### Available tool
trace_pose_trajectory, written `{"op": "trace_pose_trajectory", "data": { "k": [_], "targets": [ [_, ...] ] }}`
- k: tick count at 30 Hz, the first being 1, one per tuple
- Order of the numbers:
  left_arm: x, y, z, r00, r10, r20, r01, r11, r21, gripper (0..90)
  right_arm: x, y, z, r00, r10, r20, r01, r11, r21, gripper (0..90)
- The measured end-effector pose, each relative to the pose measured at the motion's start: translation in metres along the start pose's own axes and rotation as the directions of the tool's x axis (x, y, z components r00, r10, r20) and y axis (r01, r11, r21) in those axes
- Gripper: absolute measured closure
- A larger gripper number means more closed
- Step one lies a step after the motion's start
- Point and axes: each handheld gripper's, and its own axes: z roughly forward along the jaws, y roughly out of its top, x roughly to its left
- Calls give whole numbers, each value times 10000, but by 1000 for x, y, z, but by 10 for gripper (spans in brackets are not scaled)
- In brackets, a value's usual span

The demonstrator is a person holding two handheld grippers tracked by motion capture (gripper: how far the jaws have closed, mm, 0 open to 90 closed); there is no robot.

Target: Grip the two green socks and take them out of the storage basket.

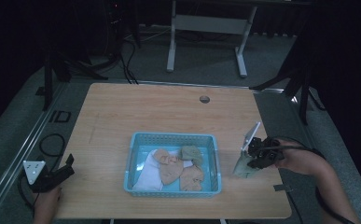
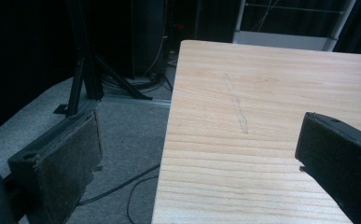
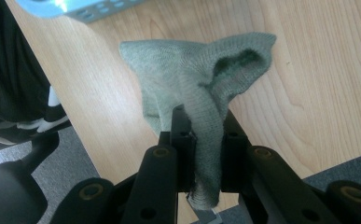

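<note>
Pinching an olive-green sock (image 3: 192, 88) between its jaws, the right gripper (image 1: 258, 156) lets it dangle fingertip-down just beside the blue basket (image 1: 136, 140); the left gripper (image 1: 52, 176) sits wide open, well apart.

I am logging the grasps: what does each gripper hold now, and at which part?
The right gripper pinches a green sock at a bunched fold near its open cuff. The left gripper is open and holds nothing.

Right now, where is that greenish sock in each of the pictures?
High view: the green sock hangs at the right gripper, right of the blue basket.
Left gripper view: not in it.
Right gripper view: centre, pinched between the jaws.
Shared landmark: the wooden table.
</note>
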Motion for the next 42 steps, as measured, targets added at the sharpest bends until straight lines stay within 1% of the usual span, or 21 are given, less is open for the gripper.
{"op": "trace_pose_trajectory", "data": {
  "k": [1,3,6,8,14,18,21,24,26,31,34,35,36,39,41,42],
  "targets": [
    [0,0,0,10000,-5,0,5,10000,1,7,0,-1,1,10000,31,-47,-31,10000,-7,805],
    [0,0,0,10000,-7,0,7,10000,4,7,1,-2,5,9999,-89,-84,89,10000,-13,805],
    [0,0,0,10000,-7,1,7,10000,4,7,3,-3,16,9990,-380,-254,381,9993,4,799],
    [0,0,0,10000,-12,4,12,10000,1,7,4,-3,25,9985,-416,-366,420,9990,120,799],
    [0,0,0,10000,-11,3,11,10000,4,7,3,-6,49,9969,-218,-762,236,9995,229,800],
    [0,0,0,10000,-11,5,11,10000,2,7,5,-9,67,9944,-186,-1038,221,9993,318,800],
    [0,0,0,10000,-9,0,9,10000,-2,7,6,-11,84,9912,-224,-1304,274,9989,369,800],
    [0,0,0,10000,-9,-1,9,10000,5,7,8,-13,96,9899,-205,-1406,283,9982,537,800],
    [0,0,0,10000,-13,1,13,10000,5,7,7,-14,103,9893,-160,-1448,243,9982,554,800],
    [0,0,0,10000,-12,-6,12,10000,4,7,4,-15,112,9898,45,-1425,47,9980,635,792],
    [0,0,0,10000,-11,-2,11,10000,5,7,4,-15,112,9905,68,-1371,24,9977,673,746],
    [0,0,0,10000,-10,-3,10,10000,2,7,3,-14,112,9913,66,-1314,30,9973,730,699],
    [0,0,0,10000,-9,-2,9,10000,4,7,3,-14,111,9917,70,-1284,31,9969,785,632],
    [0,0,0,10000,-7,-5,7,10000,3,7,0,-14,106,9913,270,-1288,-140,9948,1011,518],
    [0,0,0,10000,-14,-9,14,10000,7,7,-2,-13,102,9900,380,-1356,-236,9941,1062,433],
    [0,0,0,10000,-13,-9,13,10000,5,7,-4,-12,97,9900,434,-1344,-291,9939,1062,413]
  ]
}}
